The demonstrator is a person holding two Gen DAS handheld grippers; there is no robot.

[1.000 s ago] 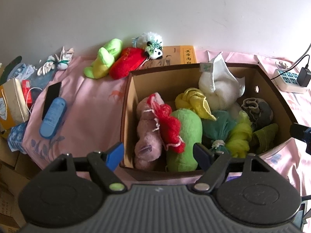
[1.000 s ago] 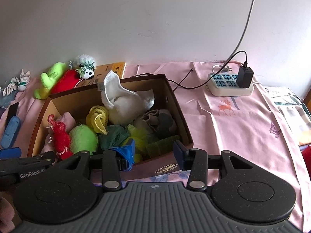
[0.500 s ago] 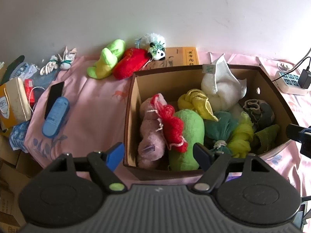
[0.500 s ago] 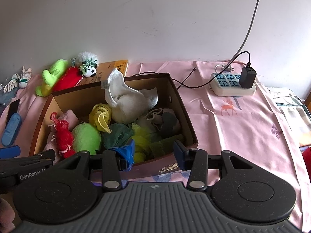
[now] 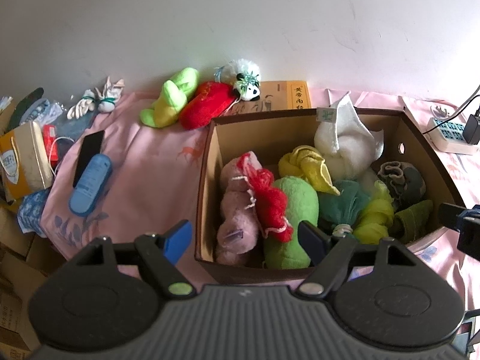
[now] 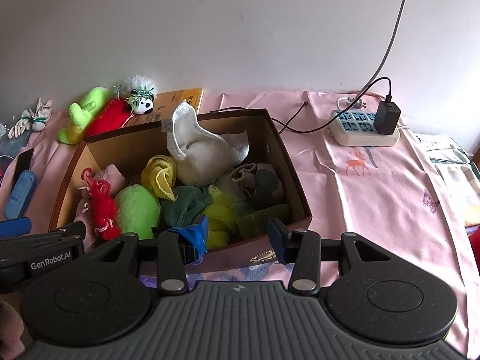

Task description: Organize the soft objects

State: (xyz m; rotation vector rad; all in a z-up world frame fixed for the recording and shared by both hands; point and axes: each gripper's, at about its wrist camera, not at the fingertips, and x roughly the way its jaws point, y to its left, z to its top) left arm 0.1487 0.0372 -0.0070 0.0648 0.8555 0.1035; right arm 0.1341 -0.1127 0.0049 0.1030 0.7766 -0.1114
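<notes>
A plain white wall [image 6: 240, 30] runs behind, daylight soft across it. A pink cloth [image 6: 375, 186] with a deer print covers the surface, and a grey cable [image 6: 396, 24] hangs down the wall.

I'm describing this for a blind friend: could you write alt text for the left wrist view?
An open brown cardboard box on a pink cloth-covered table is packed with soft items, among them a knotted white towel and a green plush toy. The open left gripper hovers at its near edge, holding nothing.
</notes>
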